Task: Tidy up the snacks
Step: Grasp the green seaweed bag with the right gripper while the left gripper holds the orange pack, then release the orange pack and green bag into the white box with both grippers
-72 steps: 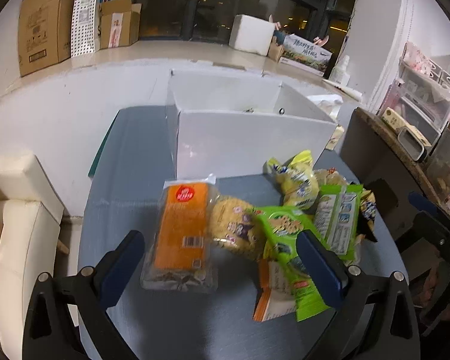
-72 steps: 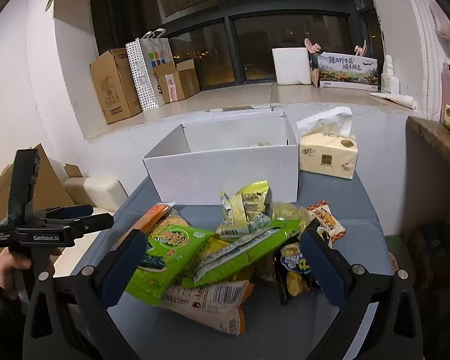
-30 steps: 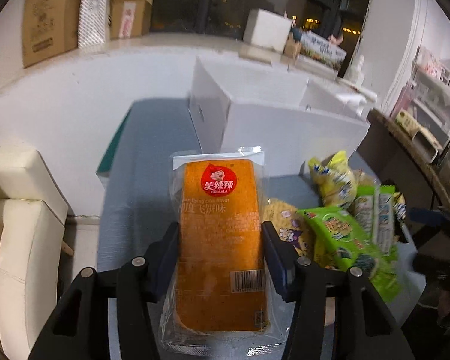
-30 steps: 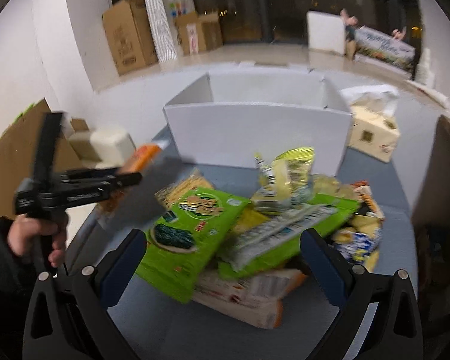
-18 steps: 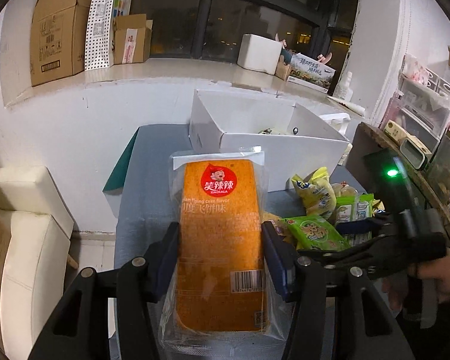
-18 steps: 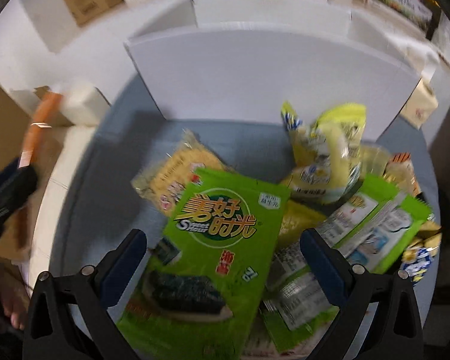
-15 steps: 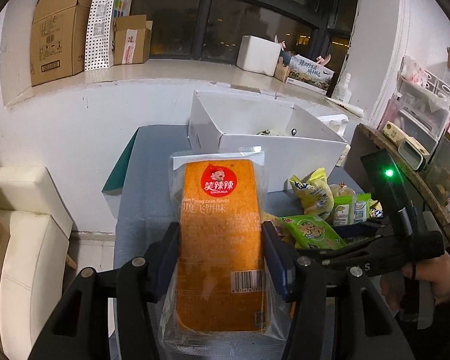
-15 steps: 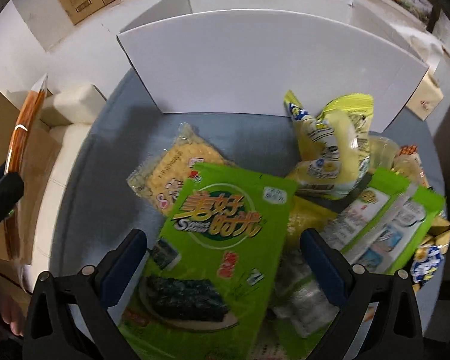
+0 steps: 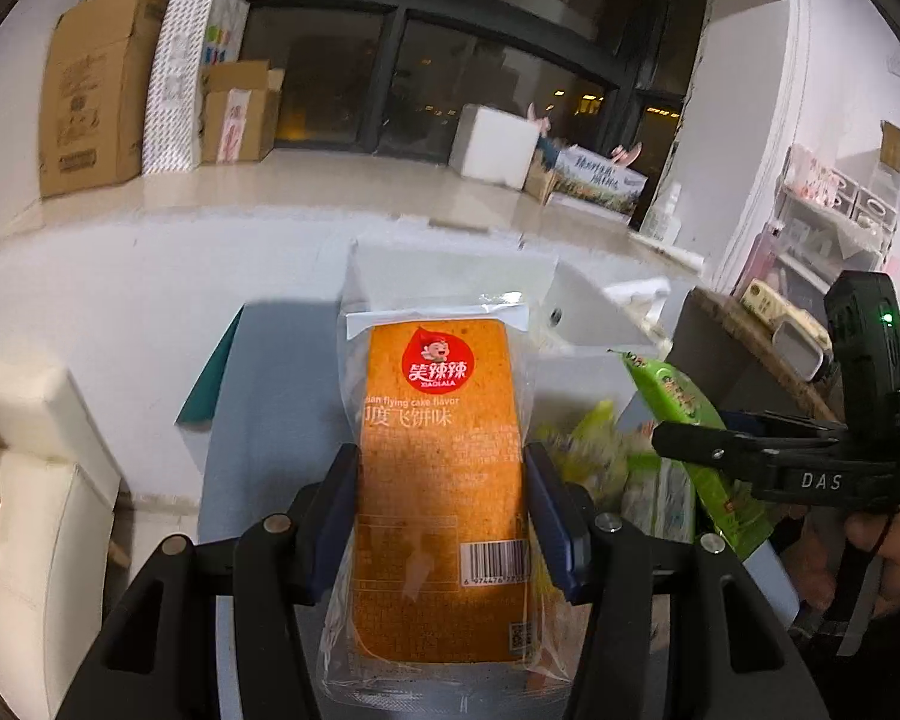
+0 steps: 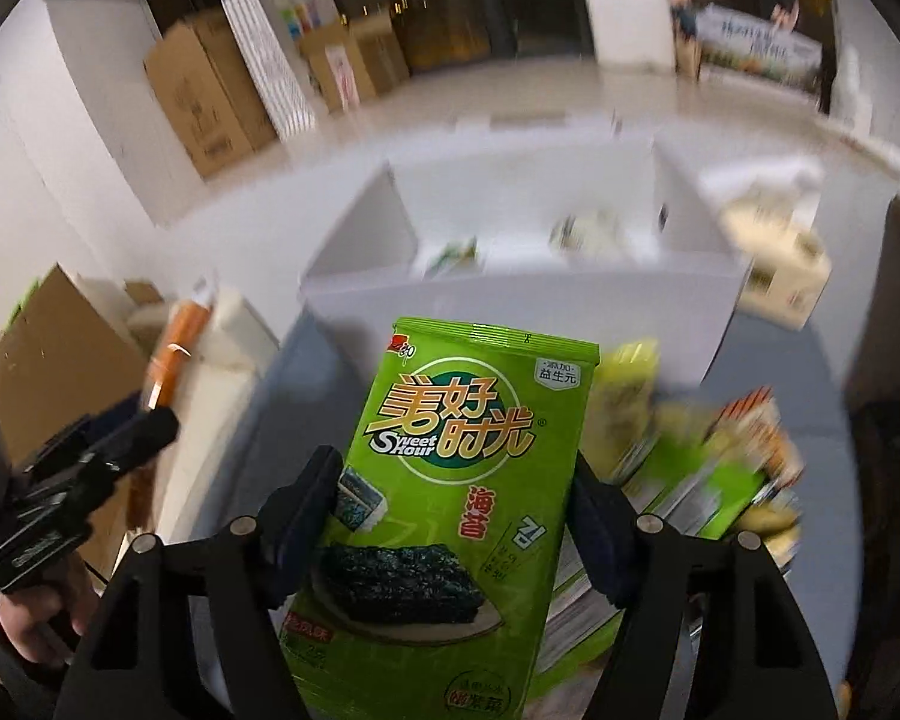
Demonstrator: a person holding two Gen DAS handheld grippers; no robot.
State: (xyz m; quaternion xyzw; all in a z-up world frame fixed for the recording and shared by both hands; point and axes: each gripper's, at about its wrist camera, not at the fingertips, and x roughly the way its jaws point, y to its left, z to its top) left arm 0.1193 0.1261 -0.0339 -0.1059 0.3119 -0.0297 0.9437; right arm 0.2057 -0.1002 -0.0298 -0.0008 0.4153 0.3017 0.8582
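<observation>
Gripping an orange snack pack (image 9: 441, 468) between its two blue-padded fingers, the left gripper (image 9: 444, 510) holds the clear-wrapped package lengthwise at the centre of the left wrist frame, its red logo toward the top. Behind it, partly hidden, stands the white box (image 9: 576, 324) on the grey table (image 9: 270, 420). At the right of that frame the right gripper (image 9: 750, 456) appears side-on, a green pack pinched in it and a green light lit on its body.

From the right wrist view, the right gripper (image 10: 453, 510) is clamped on a green seaweed snack bag (image 10: 456, 480), raised at lower centre of the frame. The white box (image 10: 510, 300) sits open above it at mid-frame, with a few blurred packets inside. More snacks (image 10: 708, 456) lie in a blurred heap on the table at the right. A tissue pack (image 10: 780, 264) stands just beside the box, at right. Cardboard cartons (image 10: 210, 96) line the window ledge at upper left.
</observation>
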